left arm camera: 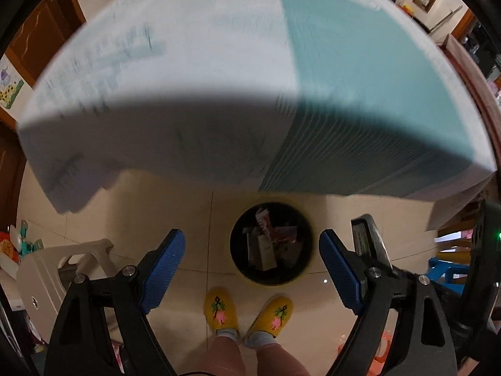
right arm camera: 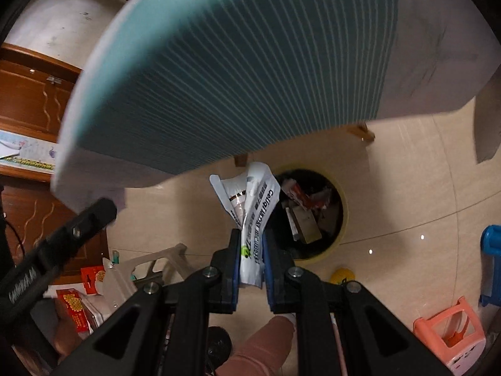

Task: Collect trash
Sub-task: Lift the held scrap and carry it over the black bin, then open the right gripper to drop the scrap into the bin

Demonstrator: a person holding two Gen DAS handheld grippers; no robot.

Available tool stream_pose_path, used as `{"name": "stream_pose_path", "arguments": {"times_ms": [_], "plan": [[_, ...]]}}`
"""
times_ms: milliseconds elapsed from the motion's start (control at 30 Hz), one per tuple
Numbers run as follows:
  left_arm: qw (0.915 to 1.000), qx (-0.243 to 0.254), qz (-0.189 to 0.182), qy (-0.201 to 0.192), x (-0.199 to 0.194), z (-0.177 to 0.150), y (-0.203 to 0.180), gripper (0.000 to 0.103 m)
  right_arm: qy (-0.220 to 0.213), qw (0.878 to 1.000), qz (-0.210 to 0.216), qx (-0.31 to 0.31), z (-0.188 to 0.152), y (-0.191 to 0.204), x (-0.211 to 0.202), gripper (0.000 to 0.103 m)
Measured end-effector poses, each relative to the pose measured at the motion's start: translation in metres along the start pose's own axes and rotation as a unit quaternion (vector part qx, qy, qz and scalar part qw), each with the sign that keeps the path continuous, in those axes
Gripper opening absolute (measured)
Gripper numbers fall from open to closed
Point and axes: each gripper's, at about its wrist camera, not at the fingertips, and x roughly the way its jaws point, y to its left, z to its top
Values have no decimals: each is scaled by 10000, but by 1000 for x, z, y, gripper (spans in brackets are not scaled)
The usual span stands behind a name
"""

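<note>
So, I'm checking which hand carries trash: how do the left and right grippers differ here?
The left gripper is open with nothing between its blue pads; the right gripper is shut on a crumpled white wrapper. The left is centred over the black bin; the right sits beside it. Both point down at the floor.

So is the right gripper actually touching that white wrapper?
Touching. In the right wrist view the right gripper has both blue pads pressed against the white wrapper, which sticks out beyond them above the trash bin.
</note>
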Motion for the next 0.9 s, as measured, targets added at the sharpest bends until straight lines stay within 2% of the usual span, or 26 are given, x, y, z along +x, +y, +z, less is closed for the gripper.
{"name": "stream_pose_path", "arguments": {"times_ms": [333, 400, 567, 667, 800, 900], "plan": [[9996, -144, 238, 108, 84, -24, 18, 86, 226, 9994, -238, 100, 0, -33, 116, 15], [9994, -190, 256, 115, 94, -26, 22, 86, 260, 9990, -329, 122, 0, -36, 135, 16], [9990, -226, 268, 274, 115, -31, 32, 86, 268, 9990, -242, 249, 1, -45, 166, 17], [9988, -217, 317, 312, 121, -36, 39, 86, 217, 9992, -250, 216, -1, -48, 176, 32], [9986, -248, 332, 322, 121, -37, 46, 86, 180, 9991, -295, 246, -2, -50, 184, 38], [9986, -242, 330, 323, 119, -36, 47, 86, 151, 9992, -308, 191, -2, -47, 184, 54]]}}
